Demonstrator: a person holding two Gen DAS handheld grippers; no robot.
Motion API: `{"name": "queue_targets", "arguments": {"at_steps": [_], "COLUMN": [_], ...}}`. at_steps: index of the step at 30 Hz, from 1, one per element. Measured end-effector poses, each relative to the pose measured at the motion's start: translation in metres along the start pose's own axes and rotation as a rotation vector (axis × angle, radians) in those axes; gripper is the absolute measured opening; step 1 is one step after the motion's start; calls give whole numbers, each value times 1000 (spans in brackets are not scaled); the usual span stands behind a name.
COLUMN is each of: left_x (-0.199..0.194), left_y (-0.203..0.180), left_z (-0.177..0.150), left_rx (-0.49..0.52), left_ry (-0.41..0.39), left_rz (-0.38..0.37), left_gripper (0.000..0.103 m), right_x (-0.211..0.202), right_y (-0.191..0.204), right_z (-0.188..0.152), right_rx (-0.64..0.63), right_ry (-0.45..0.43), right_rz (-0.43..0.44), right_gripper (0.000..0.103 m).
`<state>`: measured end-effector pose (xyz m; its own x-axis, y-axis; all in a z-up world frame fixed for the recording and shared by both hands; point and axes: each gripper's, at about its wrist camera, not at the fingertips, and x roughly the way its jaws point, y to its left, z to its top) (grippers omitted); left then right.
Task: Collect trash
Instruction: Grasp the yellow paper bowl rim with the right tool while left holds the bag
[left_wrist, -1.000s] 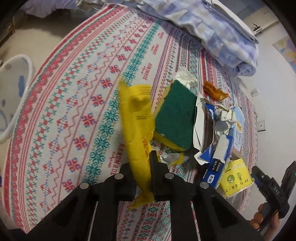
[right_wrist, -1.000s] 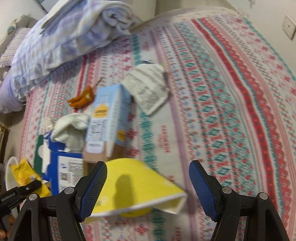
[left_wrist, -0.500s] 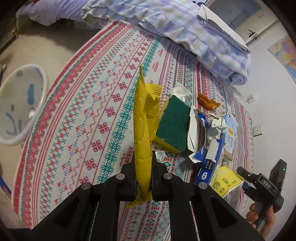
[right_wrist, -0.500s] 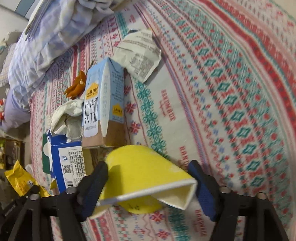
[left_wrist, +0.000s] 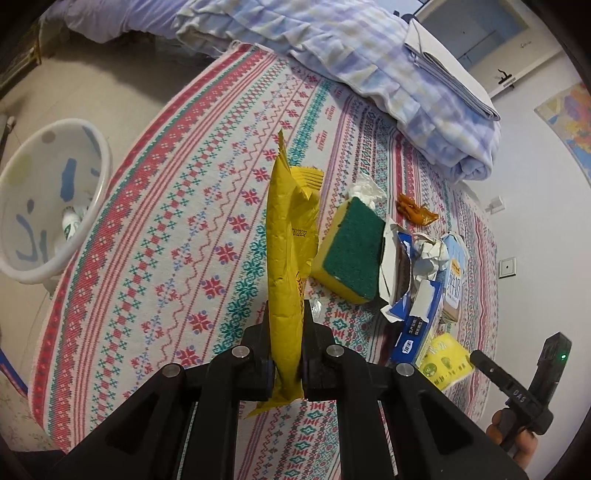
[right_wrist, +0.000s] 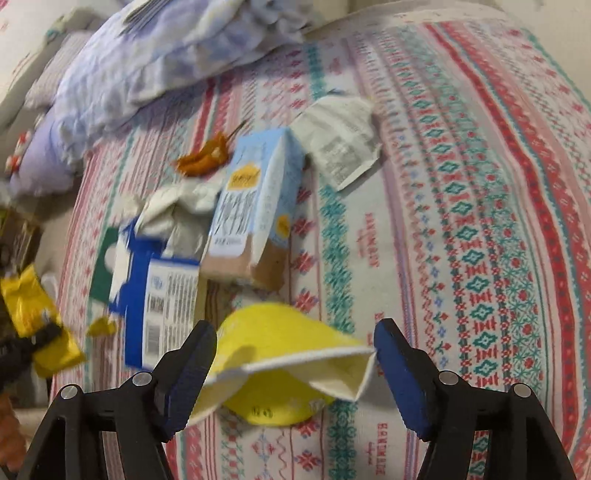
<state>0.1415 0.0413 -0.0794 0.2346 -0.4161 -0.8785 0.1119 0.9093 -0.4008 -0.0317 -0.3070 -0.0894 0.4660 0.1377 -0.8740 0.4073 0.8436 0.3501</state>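
My left gripper (left_wrist: 286, 314) is shut on a long yellow snack wrapper (left_wrist: 288, 240), which stands upright above the patterned bedspread (left_wrist: 177, 229). A white trash bin (left_wrist: 106, 162) sits on the floor off the bed's left edge, with a small bottle (left_wrist: 70, 225) inside. In the right wrist view, a flattened yellow paper cup (right_wrist: 266, 325) lies between the blue pads of my right gripper (right_wrist: 295, 343). Its rim touches both pads while the jaws are opening. The same cup (left_wrist: 447, 362) shows at the lower right of the left wrist view.
A trash pile lies mid-bed: a green-and-yellow sponge (left_wrist: 351, 251), a torn blue box (right_wrist: 162, 295), a pale blue milk carton (right_wrist: 255, 206), crumpled white paper (right_wrist: 340, 144) and an orange peel (right_wrist: 203, 158). A folded checked blanket (left_wrist: 388, 74) fills the far end.
My left gripper has lifted the yellow wrapper upright, and the bin has come further into view. My right gripper closed in on the yellow cup, squashing it, then eased slightly.
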Motion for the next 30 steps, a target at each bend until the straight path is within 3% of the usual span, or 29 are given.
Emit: {"name": "queue_targets", "arguments": {"at_steps": [6,8,9,10,12,14,15,16,17,19,22,23,24,25,26,27,29,30], "left_x": [-2,-4,-5,-8,-11,-14,-15,-15,-14,-13,-16,-18,-21,-23,-26,-27,-33,-35], "left_y": [5,6,7,9,11,15,16,17,18,18,18,19,20,22,25,26,31,34], "left_z": [3,3,3,3,3,4,4,3,2,0,-2,-2,-2,-2,-1,-1,-1,-2], "left_rx": [-14,-16,-18,-22,-25,-25,-25,-24,-23,-22,-21,-21,-24,-27,-33,-37,-43,-45], "left_ry": [-6,-5,-6,-10,-16,-22,-23,-20,-17,-9,-9,-13,-18,-22,-26,-30,-40,-45], "left_rz": [-4,-12,-17,-21,-26,-26,-25,-26,-25,-26,-36,-38,-42,-45,-49,-52,-57,-57], "left_gripper": [10,10,10,10,10,10,10,10,10,10,10,10,10,10,10,10,10,10], "right_x": [10,18,23,26,25,1,-10,-22,-34,-40,-23,-8,3,15,23,25,15,6], "right_y": [-12,-14,-15,-16,-13,1,9,17,28,49,72,78,80,78,74,72,72,72], "right_z": [-3,-2,-2,-2,0,4,4,3,-3,-16,-36,-44,-48,-52,-54,-54,-51,-48], "right_rx": [-6,-2,4,20,19,-63,-112,-160,-237,-399,-591,-667,-711,-745,-761,-756,-743,-716], "right_ry": [15,39,54,66,62,-43,-79,-107,-129,-148,-125,-94,-69,-36,-2,11,-20,-41], "right_rz": [-52,-46,-41,-32,-21,-33,-18,13,56,42,-118,-204,-259,-308,-333,-330,-309,-260], "right_gripper": [73,55,32,17,17,22,44,78,88,89,87,84,71,45,28,23,3,2]}}
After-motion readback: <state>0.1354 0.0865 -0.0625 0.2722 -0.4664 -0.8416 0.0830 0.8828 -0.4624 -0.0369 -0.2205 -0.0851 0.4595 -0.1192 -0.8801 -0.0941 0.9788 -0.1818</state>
